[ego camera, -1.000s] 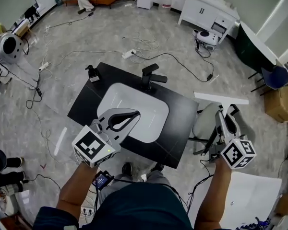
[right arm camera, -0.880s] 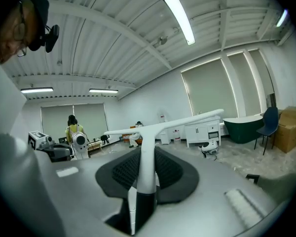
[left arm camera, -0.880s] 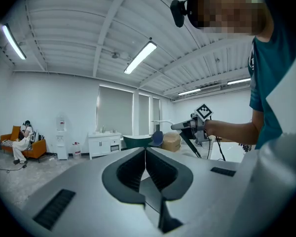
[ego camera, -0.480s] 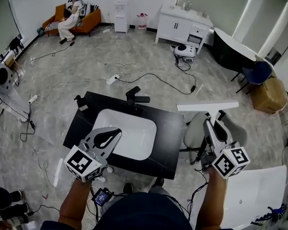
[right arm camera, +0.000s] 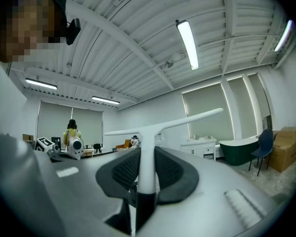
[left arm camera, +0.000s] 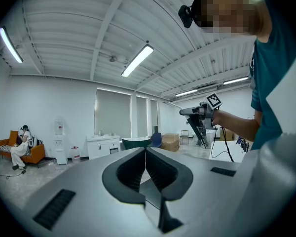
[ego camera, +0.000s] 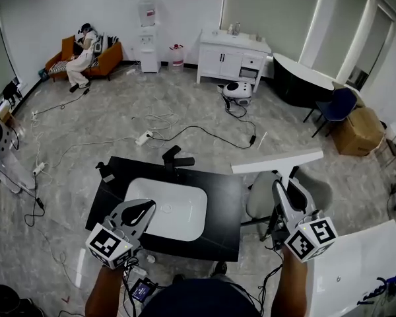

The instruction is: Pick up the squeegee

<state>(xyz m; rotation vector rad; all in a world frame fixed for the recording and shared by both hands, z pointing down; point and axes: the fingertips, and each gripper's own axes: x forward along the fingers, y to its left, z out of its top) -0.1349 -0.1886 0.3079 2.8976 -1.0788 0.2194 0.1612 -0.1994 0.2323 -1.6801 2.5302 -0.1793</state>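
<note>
A person stands at a black surface (ego camera: 226, 200) with a hand-held gripper in each hand. The right hand-held gripper (ego camera: 282, 189) pinches the white squeegee (ego camera: 270, 163) by its handle, the jaws pressed on either side of the stem. The long blade sits crosswise above the jaws. The squeegee hangs in the air just past the surface's right edge, touching nothing else. The pick-up looks done, and all that seems left is to keep the grip steady.

The left hand-held gripper (ego camera: 140, 210) hovers over the surface's near left corner, jaws pressed together with nothing between them.

A white sink (ego camera: 175, 207) is set into the surface behind a dark tap (ego camera: 175, 158). It appears empty, though the left hand-held gripper hides its near corner. A cardboard box (ego camera: 360, 131) stands far right, contents unclear.
</note>
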